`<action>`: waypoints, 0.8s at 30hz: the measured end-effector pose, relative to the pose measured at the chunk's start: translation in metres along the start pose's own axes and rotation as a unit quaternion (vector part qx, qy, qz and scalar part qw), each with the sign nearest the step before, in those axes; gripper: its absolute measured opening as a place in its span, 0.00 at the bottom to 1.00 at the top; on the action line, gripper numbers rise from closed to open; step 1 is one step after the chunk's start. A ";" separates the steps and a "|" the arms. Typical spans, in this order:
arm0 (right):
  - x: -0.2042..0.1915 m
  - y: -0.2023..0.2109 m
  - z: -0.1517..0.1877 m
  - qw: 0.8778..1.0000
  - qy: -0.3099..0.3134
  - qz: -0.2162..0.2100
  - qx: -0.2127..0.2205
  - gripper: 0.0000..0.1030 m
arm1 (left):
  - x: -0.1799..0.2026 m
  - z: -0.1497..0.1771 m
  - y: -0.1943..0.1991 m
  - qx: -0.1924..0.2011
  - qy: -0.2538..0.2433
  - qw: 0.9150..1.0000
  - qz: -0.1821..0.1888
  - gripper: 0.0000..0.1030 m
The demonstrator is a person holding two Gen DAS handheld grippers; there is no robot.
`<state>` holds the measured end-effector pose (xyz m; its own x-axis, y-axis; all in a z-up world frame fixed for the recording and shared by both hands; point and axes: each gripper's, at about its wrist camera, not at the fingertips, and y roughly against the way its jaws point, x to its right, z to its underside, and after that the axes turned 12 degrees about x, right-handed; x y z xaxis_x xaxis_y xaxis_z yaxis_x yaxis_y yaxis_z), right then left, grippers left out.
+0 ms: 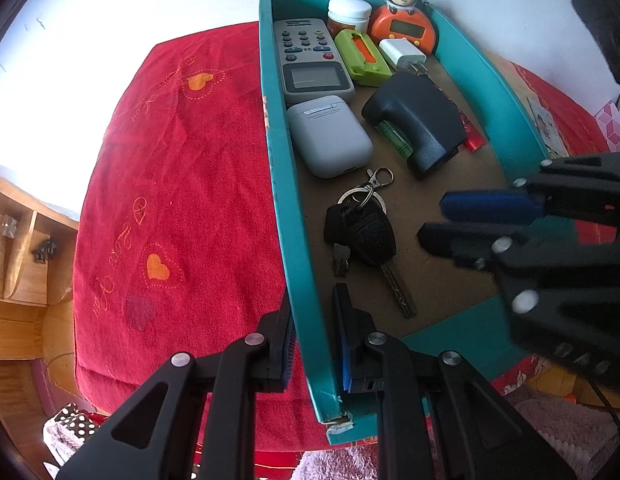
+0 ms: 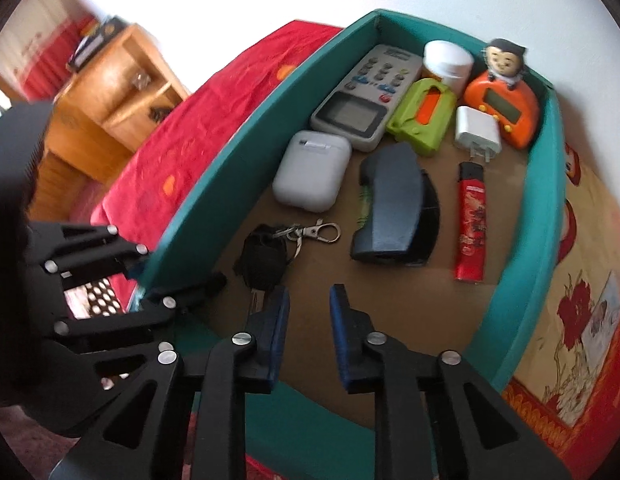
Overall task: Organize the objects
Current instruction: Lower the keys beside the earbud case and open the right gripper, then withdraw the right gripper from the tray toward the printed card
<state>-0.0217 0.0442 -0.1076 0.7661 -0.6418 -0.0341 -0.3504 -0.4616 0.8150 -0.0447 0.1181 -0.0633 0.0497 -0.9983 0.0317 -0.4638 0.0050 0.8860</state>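
A shallow teal box sits on a surface draped in red cloth with orange hearts. Along the box's far end lie a grey remote control, a white-lidded jar, an orange digital timer with a cartoon figure on top, a green and orange case and a white plug adapter. Nearer the middle are a white earbud case, a dark moulded plastic piece lying over a small green object, and a red lighter beside it. A black car key on a ring with a clasp rests on the cardboard floor near the front. The left hand-held gripper straddles the box's left wall at the front corner, one finger outside and one inside, jaws closed onto the wall. The right hand-held gripper hovers inside the box just by the key; its jaws are drawn in as far as they go, with nothing between the blue pads. A wooden cabinet stands beyond the cloth.
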 end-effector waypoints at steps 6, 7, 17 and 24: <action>-0.001 -0.016 -0.001 1.000 -0.010 -0.015 -0.010 0.21 | 0.000 0.000 0.000 0.000 0.000 1.000 0.000 0.14; -0.001 -0.016 -0.003 1.000 -0.013 -0.019 -0.009 0.21 | 0.000 0.000 0.000 0.000 0.000 1.000 0.000 0.14; 0.016 -0.016 -0.002 0.995 -0.079 -0.058 0.000 0.22 | 0.000 0.000 -0.001 0.001 -0.001 1.000 0.002 0.14; 0.020 -0.013 -0.003 0.993 -0.104 -0.054 -0.017 0.33 | 0.000 -0.001 -0.002 0.002 -0.004 1.000 0.007 0.14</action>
<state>-0.0002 0.0388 -0.1174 0.6687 -0.7045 -0.2376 -0.2521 -0.5155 0.8190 -0.0427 0.1178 -0.0643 0.0363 -0.9985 0.0405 -0.4676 0.0189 0.8837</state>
